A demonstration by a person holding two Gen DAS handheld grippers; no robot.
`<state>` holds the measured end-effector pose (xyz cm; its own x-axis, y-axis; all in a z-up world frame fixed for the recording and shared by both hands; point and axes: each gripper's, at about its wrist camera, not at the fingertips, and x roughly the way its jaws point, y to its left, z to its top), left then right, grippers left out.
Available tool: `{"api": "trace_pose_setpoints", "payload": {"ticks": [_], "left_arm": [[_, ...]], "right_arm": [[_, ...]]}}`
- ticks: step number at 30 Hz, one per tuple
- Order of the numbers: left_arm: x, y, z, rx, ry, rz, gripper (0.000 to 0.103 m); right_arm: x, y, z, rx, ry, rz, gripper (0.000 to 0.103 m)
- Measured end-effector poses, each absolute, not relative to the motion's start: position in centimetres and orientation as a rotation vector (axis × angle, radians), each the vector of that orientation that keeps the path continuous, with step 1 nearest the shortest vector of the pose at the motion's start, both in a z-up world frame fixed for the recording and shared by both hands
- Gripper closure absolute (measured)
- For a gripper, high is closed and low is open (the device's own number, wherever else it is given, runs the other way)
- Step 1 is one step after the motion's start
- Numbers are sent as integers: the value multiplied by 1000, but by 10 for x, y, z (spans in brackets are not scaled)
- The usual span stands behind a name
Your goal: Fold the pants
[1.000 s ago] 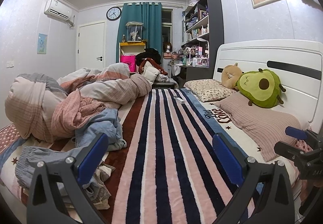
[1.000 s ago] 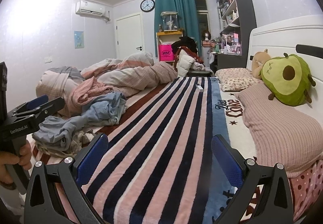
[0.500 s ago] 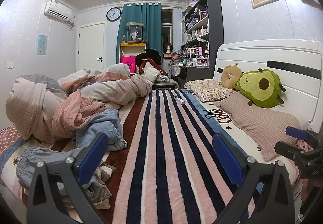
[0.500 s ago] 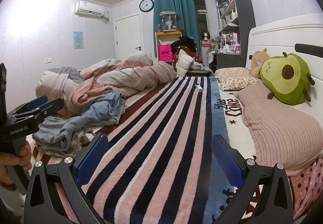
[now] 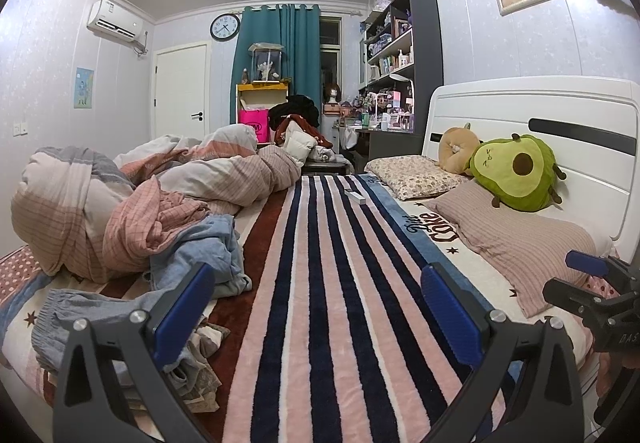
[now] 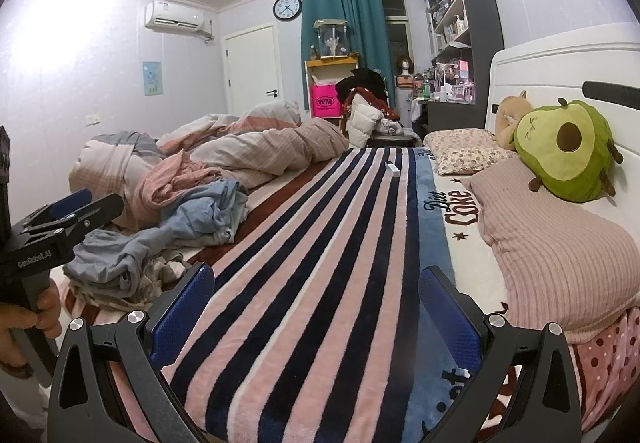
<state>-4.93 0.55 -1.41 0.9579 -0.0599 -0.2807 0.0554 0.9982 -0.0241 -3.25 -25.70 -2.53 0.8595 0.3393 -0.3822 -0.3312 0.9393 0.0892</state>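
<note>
A crumpled heap of clothes lies on the left side of the bed. It holds grey-blue pants (image 5: 76,313) with an elastic waistband at the front, a light blue garment (image 5: 204,251) behind them and a pink checked one (image 5: 156,219). The right wrist view shows the same grey-blue pants (image 6: 116,259) and light blue garment (image 6: 208,211). My left gripper (image 5: 316,283) hovers open over the striped blanket (image 5: 320,323), just right of the heap, holding nothing. My right gripper (image 6: 316,283) is open and empty above the blanket near the pillows. A hand (image 6: 24,327) holds the left gripper (image 6: 96,203).
A bunched duvet (image 5: 224,171) fills the far left of the bed. Pillows (image 5: 516,243), an avocado plush (image 5: 516,175) and a white headboard (image 5: 520,107) line the right side. A small white box (image 5: 355,196) lies far up the blanket. My right gripper (image 5: 568,277) shows at the right edge.
Both grippers stay open and nearly still; the views have only drifted very slightly. Nothing on the bed has moved.
</note>
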Motion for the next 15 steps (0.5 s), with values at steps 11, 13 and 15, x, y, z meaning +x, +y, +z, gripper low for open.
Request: {"api": "trace_pose_setpoints", "payload": {"ticks": [11, 13, 15], "left_arm": [[-49, 5, -14, -17, 285, -57, 1], [-49, 5, -14, -14, 286, -64, 1], [-50, 4, -15, -16, 290, -60, 1]], "right_arm": [[-32, -257, -25, 21, 405, 352, 1], [-32, -258, -25, 22, 405, 353, 1], [-32, -258, -26, 22, 407, 352, 1]]}}
